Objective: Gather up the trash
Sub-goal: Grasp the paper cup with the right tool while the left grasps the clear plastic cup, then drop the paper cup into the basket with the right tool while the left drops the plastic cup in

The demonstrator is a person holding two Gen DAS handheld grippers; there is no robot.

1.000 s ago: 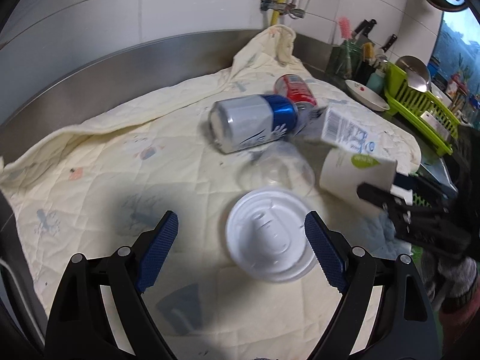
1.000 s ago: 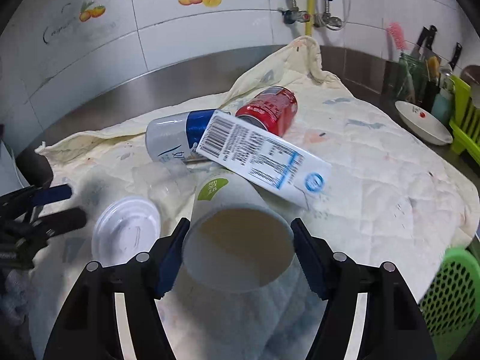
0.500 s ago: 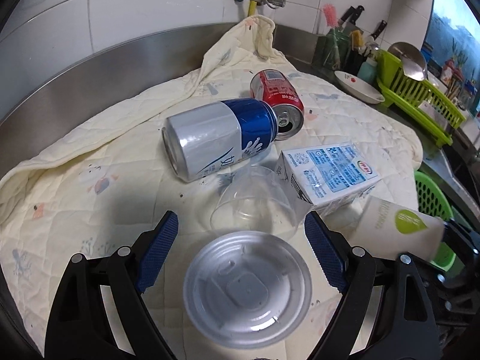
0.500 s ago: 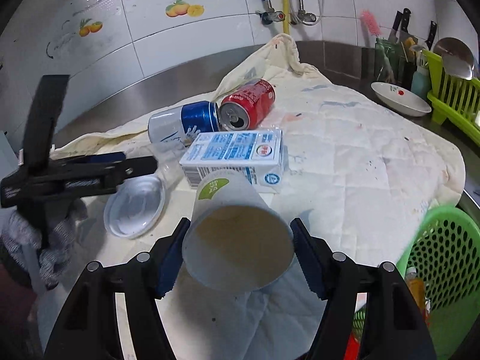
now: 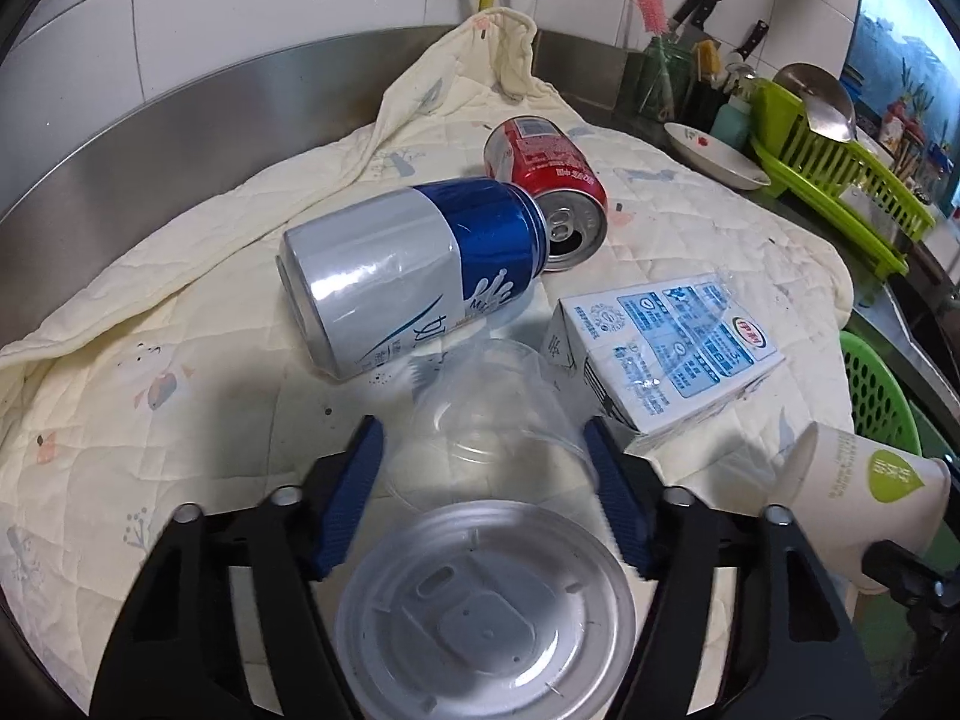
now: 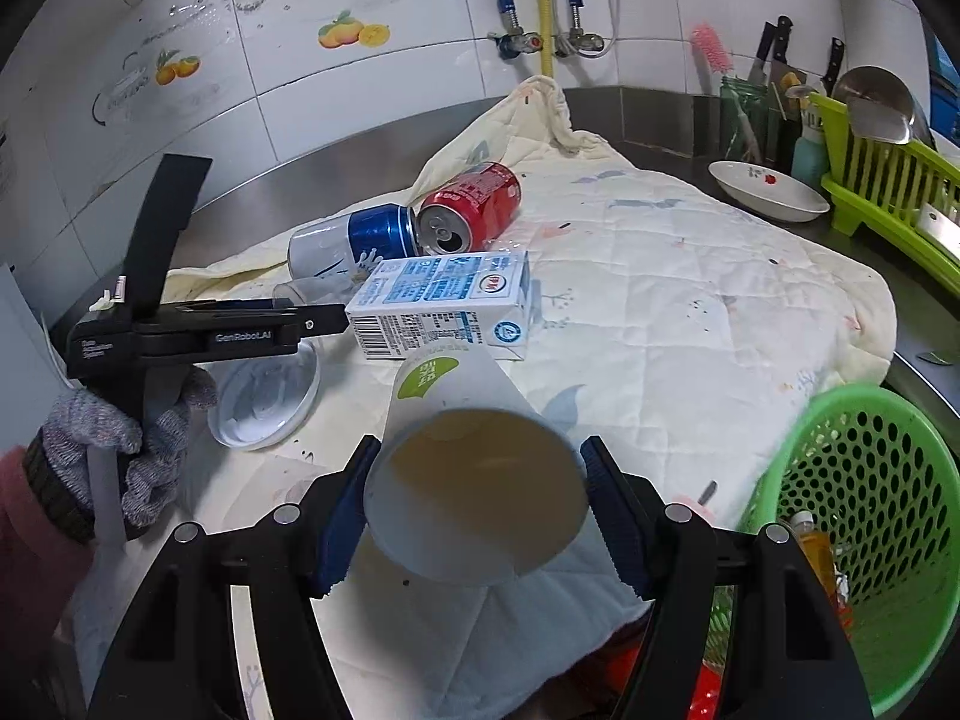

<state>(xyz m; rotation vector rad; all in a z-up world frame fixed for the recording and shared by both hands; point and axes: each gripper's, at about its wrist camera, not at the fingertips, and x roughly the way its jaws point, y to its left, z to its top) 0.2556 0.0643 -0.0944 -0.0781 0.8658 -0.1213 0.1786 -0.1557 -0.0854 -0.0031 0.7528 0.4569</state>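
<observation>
Nearest in the left wrist view, a white plastic lid point(image 5: 486, 612) lies on the quilted cloth point(image 5: 150, 360) between the arms of the left gripper point(image 5: 486, 480). Its jaws have just been closing and now flank the clear plastic cup point(image 5: 486, 414) lying on its side; whether the pads press on it I cannot tell.

The right gripper point(image 6: 477, 510) has its jaws closed on the rim end of a paper cup point(image 6: 474, 480), held clear of the cloth. Just to its right stands a green basket point(image 6: 870, 516) at the worktop edge.

Beyond the cups a milk carton point(image 5: 666, 348) lies flat. Farther back a blue and silver can point(image 5: 408, 270) lies on its side, its top touching a red can point(image 5: 549, 180). Far right are a white dish point(image 5: 714, 156) and a green dish rack point(image 5: 840, 174).
</observation>
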